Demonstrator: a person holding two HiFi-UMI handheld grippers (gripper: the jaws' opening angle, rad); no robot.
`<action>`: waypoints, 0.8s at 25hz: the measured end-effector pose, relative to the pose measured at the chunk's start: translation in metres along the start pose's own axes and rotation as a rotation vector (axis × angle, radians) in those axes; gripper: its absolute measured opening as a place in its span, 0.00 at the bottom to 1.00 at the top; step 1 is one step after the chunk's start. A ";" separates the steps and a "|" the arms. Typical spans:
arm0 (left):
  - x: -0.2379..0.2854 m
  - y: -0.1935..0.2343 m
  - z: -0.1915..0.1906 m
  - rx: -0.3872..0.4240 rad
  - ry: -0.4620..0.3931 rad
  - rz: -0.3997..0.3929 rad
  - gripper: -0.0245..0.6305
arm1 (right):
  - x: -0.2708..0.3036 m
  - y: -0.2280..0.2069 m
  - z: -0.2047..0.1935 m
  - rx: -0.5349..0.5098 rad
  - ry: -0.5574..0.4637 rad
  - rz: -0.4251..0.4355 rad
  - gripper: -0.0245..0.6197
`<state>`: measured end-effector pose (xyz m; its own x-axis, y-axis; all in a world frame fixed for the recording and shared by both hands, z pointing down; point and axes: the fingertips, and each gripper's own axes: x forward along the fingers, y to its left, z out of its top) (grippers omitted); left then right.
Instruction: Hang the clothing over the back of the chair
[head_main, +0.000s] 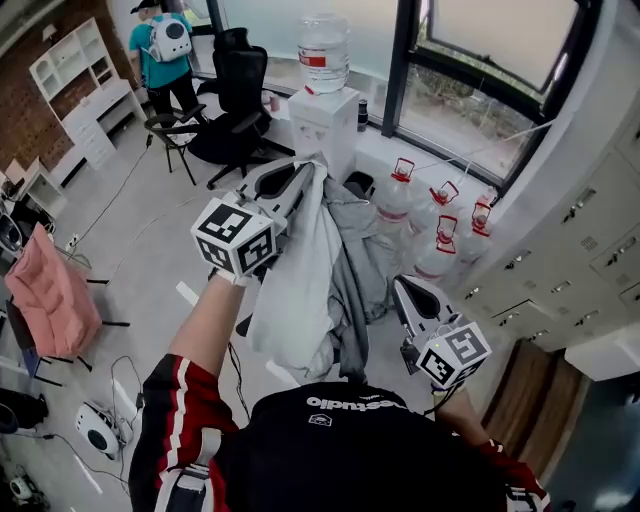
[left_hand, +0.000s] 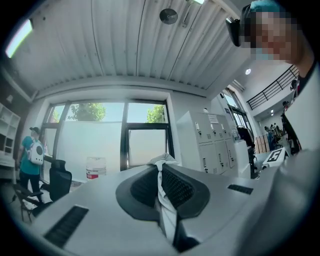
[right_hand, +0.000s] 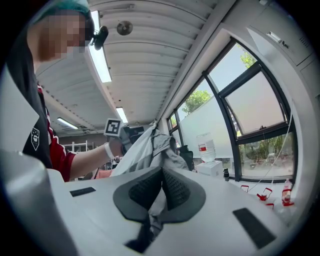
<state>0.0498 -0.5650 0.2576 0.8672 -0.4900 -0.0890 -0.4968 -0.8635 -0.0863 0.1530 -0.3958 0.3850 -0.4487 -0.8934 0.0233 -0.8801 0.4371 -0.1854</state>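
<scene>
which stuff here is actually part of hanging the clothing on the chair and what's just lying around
Part of the job:
grey garment, with the left gripper and right gripper both shut on it
black office chair, a likely place to hang it

Just lying about:
water dispenser
water jugs on the floor
lockers
pink cloth at the left

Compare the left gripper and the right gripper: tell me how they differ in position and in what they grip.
The left gripper is stretched far out from the person's body; the right gripper sits close in. The left gripper pinches a white fold of the clothing; the right gripper pinches a grey part. Both are shut on the same garment, which hangs between them.
</scene>
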 end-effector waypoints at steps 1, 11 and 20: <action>0.007 0.013 -0.001 0.000 0.001 0.015 0.08 | 0.003 0.000 0.000 -0.003 -0.001 -0.003 0.06; 0.073 0.125 -0.011 -0.032 0.037 0.168 0.08 | 0.025 -0.004 -0.005 0.003 0.008 -0.022 0.06; 0.078 0.150 -0.022 -0.099 0.062 0.187 0.08 | 0.040 -0.008 -0.009 0.007 0.027 -0.003 0.06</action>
<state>0.0437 -0.7353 0.2593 0.7619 -0.6468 -0.0331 -0.6464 -0.7626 0.0246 0.1412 -0.4341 0.3966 -0.4503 -0.8915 0.0498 -0.8802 0.4339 -0.1922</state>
